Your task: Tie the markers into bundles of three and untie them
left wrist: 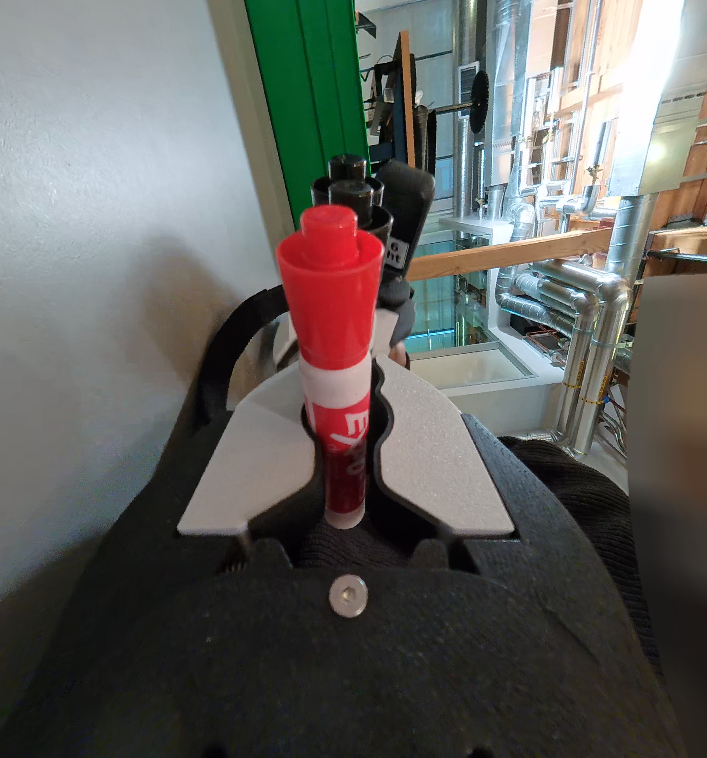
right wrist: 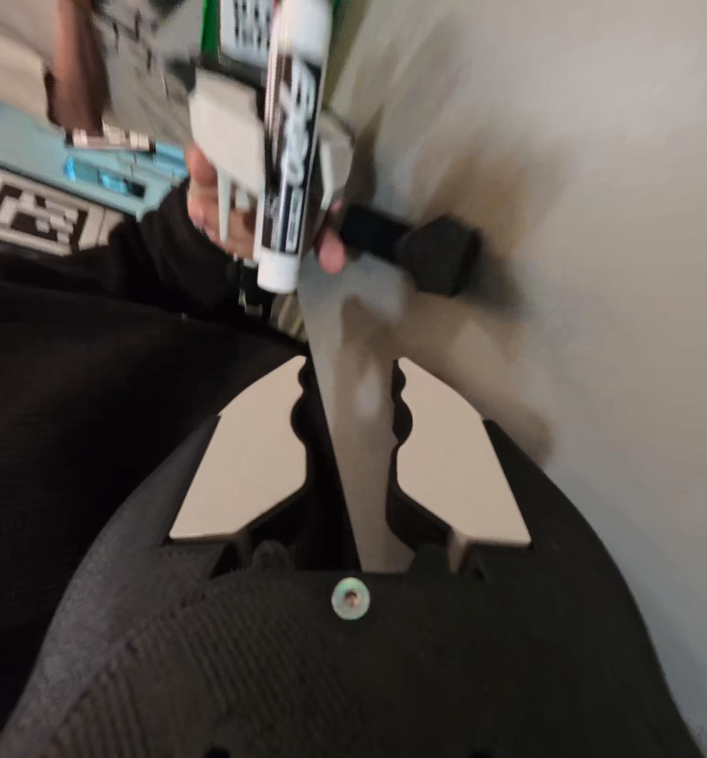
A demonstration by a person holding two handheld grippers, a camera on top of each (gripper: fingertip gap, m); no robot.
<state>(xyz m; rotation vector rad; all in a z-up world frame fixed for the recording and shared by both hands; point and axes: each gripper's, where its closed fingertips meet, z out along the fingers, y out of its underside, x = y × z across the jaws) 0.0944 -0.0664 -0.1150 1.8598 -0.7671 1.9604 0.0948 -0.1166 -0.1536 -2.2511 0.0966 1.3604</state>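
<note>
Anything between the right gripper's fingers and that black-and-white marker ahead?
No object: the right wrist view shows only open air and wall between the open right gripper and the marker, which the left gripper holds.

Sharp, daylit left view — overexposed upper right; right view motion-blurred.

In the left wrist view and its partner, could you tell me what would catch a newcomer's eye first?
The red marker stands out, upright and clamped in the left gripper at centre frame, with two black markers just behind it. In the blurred right wrist view, the right gripper gapes empty below a black-and-white marker held by the other gripper.
</note>
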